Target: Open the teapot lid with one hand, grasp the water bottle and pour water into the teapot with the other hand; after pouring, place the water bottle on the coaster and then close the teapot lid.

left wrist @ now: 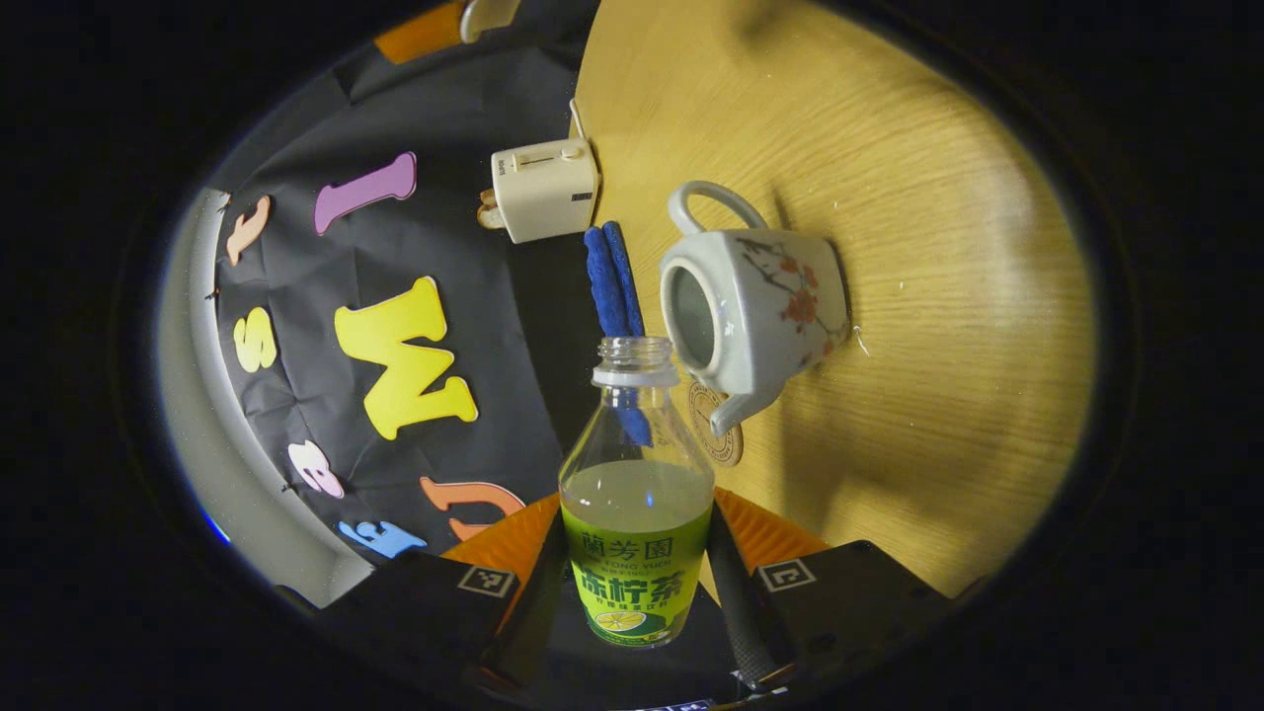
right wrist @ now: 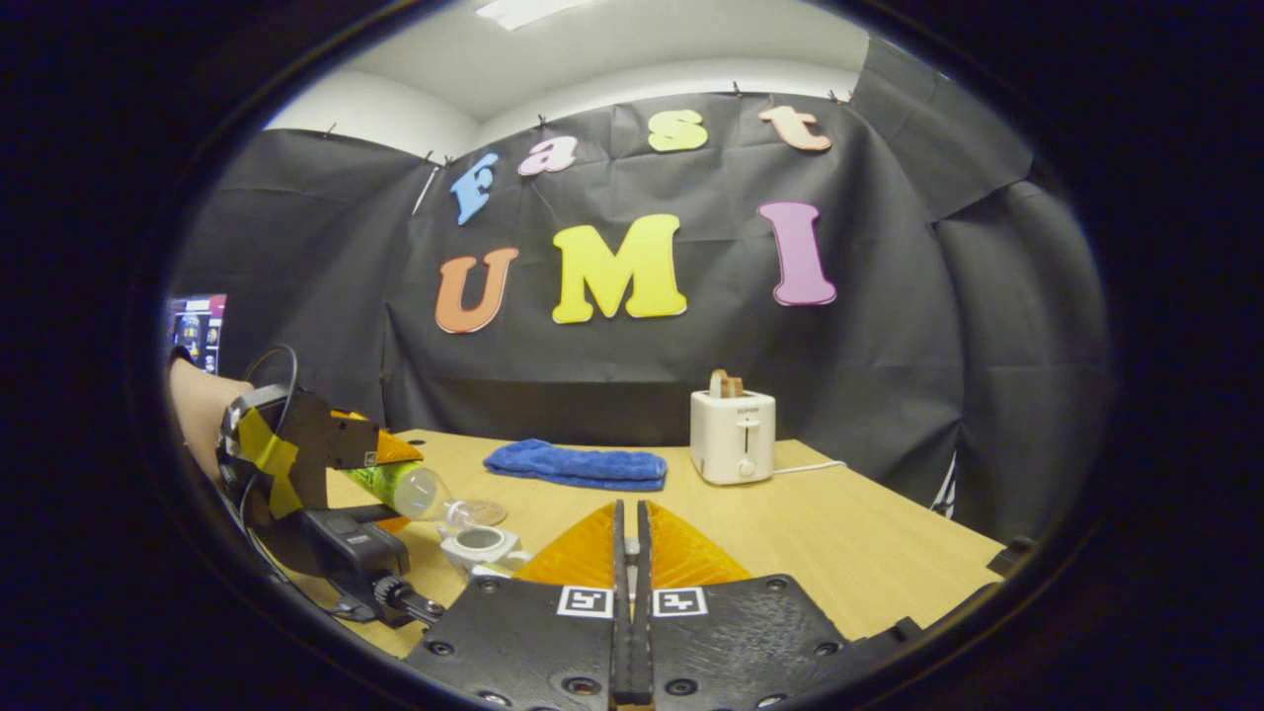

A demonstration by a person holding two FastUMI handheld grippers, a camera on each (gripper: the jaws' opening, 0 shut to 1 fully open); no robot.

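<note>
**Teapot open, bottle tipped over it**

Teapot (left wrist: 755,306) sitting lidless on the wooden table (left wrist: 938,197), mouth showing dark and open, spout lying over the round coaster (left wrist: 713,427) in the left gripper view. Uncapped water bottle (left wrist: 637,494) being clamped by the left gripper (left wrist: 632,583), 2 fingers pressing its labelled sides, greenish liquid filling roughly the lower half, neck reaching toward the teapot's rim. Folded blue cloth (left wrist: 612,272) and white toaster (left wrist: 545,188) lying beyond, near the table's far edge.

From the right gripper view: left gripper (right wrist: 385,474) tilting the bottle (right wrist: 410,491) neck-down just above the teapot (right wrist: 481,544), coaster (right wrist: 484,512) just behind the bottle's mouth. Forearm (right wrist: 197,415) reaching in from the left. Right gripper (right wrist: 629,553) hanging with fingers closed together, a narrow slit between them; whether the lid is pinched there, cannot tell. Blue cloth (right wrist: 578,464) and toaster (right wrist: 732,434), bread poking from its slot, standing farther back on the table (right wrist: 839,533).
</note>
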